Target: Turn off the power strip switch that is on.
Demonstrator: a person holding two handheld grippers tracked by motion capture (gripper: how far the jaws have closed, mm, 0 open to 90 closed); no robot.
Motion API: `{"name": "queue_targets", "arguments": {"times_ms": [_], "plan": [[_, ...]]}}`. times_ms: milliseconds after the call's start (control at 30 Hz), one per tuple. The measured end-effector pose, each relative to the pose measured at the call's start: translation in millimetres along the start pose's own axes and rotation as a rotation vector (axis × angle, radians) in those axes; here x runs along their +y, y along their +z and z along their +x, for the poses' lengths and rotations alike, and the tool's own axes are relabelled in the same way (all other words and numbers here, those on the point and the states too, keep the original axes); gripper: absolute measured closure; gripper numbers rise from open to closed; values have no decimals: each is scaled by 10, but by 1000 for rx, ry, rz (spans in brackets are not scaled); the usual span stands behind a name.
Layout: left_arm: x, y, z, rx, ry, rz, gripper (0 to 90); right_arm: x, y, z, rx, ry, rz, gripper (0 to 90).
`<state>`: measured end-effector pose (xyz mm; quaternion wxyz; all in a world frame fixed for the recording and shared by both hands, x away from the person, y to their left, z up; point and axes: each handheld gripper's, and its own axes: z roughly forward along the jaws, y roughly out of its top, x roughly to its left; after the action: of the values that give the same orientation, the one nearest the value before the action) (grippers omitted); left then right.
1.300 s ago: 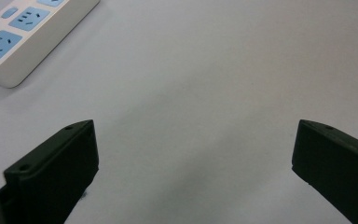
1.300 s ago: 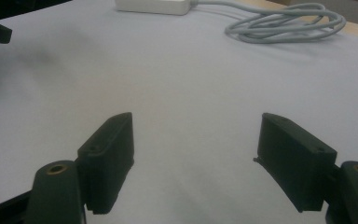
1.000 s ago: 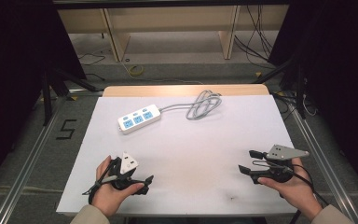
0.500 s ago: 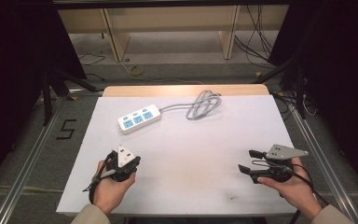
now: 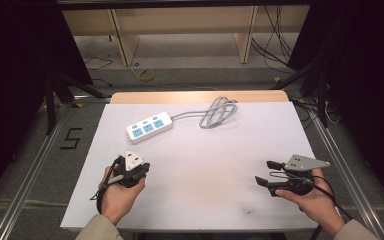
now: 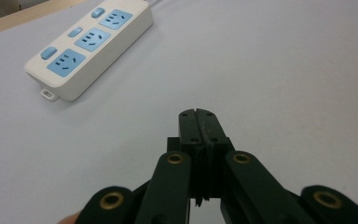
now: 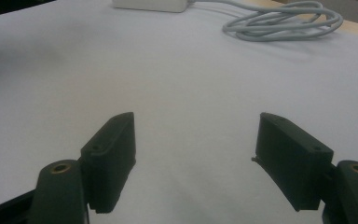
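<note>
Your left gripper [image 6: 199,114]: jaws pressed together, nothing between, aimed at power strip [image 6: 89,44] ahead, well apart from it. Your right gripper [image 7: 196,161]: jaws spread wide, empty, over bare table [image 5: 210,165]. Strip lies at far side, coiled cord [image 5: 219,112] beside it.

The left gripper [image 6: 199,114] — fingers pressed together, empty — points toward the power strip [image 6: 89,44] on the white table [image 6: 284,79].

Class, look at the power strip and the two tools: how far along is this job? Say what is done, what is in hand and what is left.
Done: nothing visible. The power strip lies untouched on the table, its cable coiled beside it.
In hand: nothing. The left tool is shut on nothing and points toward the strip; the right tool is open and empty.
Left: probably reaching the strip or cable, and all handling.
</note>
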<state>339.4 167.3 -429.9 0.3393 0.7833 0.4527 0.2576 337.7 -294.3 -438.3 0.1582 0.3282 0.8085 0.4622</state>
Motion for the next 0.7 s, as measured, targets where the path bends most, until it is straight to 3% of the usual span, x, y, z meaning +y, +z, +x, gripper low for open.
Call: {"name": "queue_targets", "arguments": {"times_ms": [300, 700], "plan": [[59, 68, 87, 17, -31, -7, 899, -3, 2, -3, -1, -1, -2, 292], [136, 130, 176, 42, -38, -1, 899, -3, 10, 5, -1, -3, 8, 293]]}}
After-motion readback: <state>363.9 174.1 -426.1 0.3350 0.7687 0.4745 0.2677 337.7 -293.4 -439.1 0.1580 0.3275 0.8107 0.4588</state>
